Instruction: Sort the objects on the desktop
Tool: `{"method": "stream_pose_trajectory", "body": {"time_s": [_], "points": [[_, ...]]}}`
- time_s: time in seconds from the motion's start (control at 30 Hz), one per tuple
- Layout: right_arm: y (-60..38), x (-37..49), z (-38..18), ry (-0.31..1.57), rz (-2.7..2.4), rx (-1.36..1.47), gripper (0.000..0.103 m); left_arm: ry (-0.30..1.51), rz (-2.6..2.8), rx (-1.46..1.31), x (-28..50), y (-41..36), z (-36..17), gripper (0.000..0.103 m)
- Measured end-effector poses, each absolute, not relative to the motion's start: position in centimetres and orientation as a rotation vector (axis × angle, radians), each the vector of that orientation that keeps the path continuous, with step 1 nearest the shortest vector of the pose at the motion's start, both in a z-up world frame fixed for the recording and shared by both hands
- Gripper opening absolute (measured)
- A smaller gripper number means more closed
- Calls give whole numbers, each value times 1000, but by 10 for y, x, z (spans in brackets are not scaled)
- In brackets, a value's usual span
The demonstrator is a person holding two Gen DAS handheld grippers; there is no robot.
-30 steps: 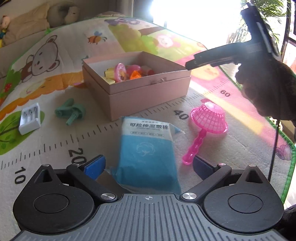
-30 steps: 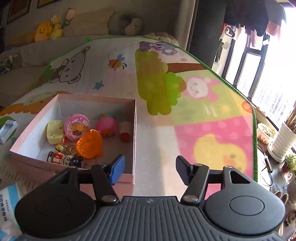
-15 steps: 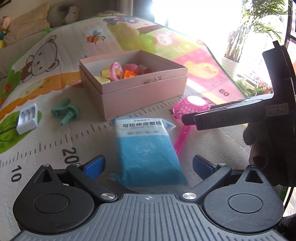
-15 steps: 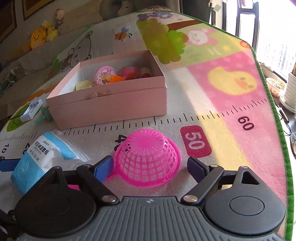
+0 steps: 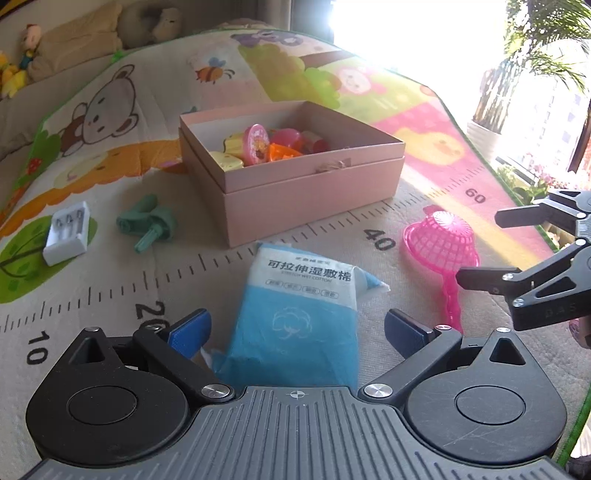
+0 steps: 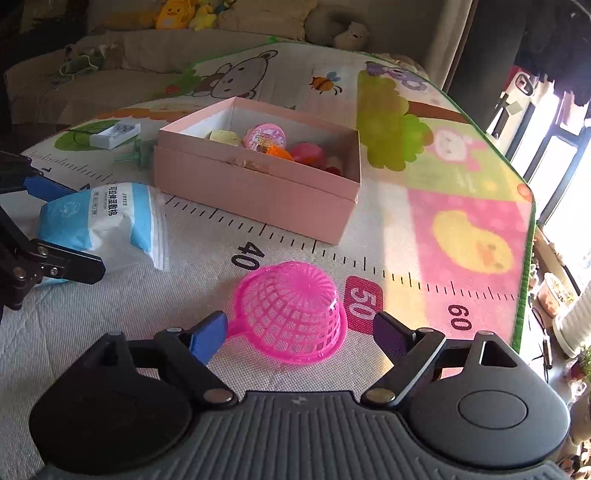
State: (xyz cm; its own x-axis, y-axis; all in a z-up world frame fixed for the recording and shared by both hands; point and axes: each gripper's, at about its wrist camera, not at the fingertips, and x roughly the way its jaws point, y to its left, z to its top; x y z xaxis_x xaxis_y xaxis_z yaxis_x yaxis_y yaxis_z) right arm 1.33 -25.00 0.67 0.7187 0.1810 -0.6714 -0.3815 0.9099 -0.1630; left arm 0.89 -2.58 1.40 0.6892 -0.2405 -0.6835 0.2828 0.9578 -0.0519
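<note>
Pink box (image 5: 295, 192) sat open on the play mat (image 5: 110, 266), used here as the landmark; inside it lay a round pink glitter case (image 6: 266, 137), an orange piece (image 5: 282, 151), a yellow toy (image 5: 231, 160) and other small toys too jumbled to name. Left gripper (image 5: 295, 332) was spread wide, blue pads either side of a blue wet-cotton pack (image 5: 299, 314) lying flat on the mat just in front of the box; pads were apart from the pack, nothing gripped. Right gripper (image 6: 299, 338) was also wide open, its fingers flanking a pink plastic strainer (image 6: 291, 314) that sat mouth-down on the mat in front of the box's right corner, by the printed 50. The strainer's handle ran toward the left blue pad (image 6: 207, 339); whether it touched could not be told. No grip on the strainer. In the left wrist view the same strainer (image 5: 439, 240) lay to the right of the box front with the right gripper's black fingers close beside it. Left of the box lay a green plastic toy (image 5: 147, 223), and further left a white battery charger (image 5: 66, 232). Behind the box, past the mat's edge, were plush toys (image 6: 177, 14) on a sofa.
</note>
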Motion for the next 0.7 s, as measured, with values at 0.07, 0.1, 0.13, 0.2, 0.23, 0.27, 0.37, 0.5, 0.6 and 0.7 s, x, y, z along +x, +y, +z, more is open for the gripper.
{"method": "stream_pose_trajectory", "body": {"time_s": [0.07,0.1,0.13,0.2,0.23,0.27,0.37,0.5,0.6,0.7], "points": [[-255,16,11,716,313,-214,100,761,-288,69,13,-29,12,84],[-256,18,12,722,300,-166,102,774,-286,78,15,-32,10,67],[-256,22,11,731,288,-124,102,768,-273,90,15,-33,9,66],[-253,31,7,749,254,-72,103,760,-279,106,12,-34,10,62],[-251,36,3,762,218,-56,102,753,-287,116,7,-34,11,60],[-249,41,-1,775,187,-42,102,747,-290,125,4,-34,12,60],[-247,51,-10,820,166,-11,81,720,-288,164,-11,-33,17,60],[-247,41,7,773,225,-65,74,672,-298,180,-22,-27,38,59],[-255,27,49,663,277,-107,73,555,-338,254,-17,-33,75,59],[-270,18,97,541,303,-81,73,462,-356,300,5,-45,106,59]]}}
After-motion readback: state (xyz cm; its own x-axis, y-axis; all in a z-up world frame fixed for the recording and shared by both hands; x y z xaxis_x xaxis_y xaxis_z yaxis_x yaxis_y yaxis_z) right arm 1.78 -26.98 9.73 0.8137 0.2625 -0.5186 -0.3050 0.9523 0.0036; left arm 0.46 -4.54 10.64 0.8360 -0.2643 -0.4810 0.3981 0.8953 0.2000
